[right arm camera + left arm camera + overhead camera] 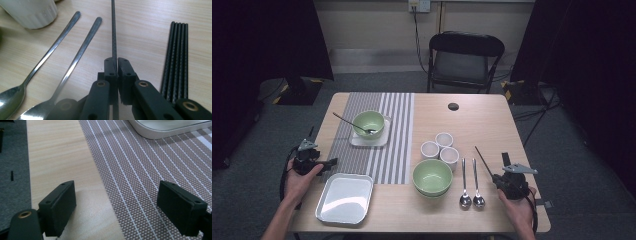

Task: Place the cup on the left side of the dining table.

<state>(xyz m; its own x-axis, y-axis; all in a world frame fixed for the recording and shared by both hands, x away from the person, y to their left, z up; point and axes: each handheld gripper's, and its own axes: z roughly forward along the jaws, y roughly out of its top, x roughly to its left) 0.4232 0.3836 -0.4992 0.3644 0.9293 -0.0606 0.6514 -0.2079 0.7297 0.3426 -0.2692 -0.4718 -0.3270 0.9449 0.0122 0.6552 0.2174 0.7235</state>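
My right gripper sits near the table's right front, shut on a single black chopstick that points away and to the left. In the right gripper view the jaws pinch that chopstick close to one end. Several more black chopsticks lie side by side on the wood to its right. Two steel spoons lie just to the left. My left gripper rests at the table's left edge, open, with nothing between its jaws, over the border of the striped placemat.
A green bowl with a spoon stands on a white square plate on the placemat; the plate's rim shows ahead of the left gripper. Three white cups, a green bowl and a metal tray stand nearby. A chair stands beyond the table.
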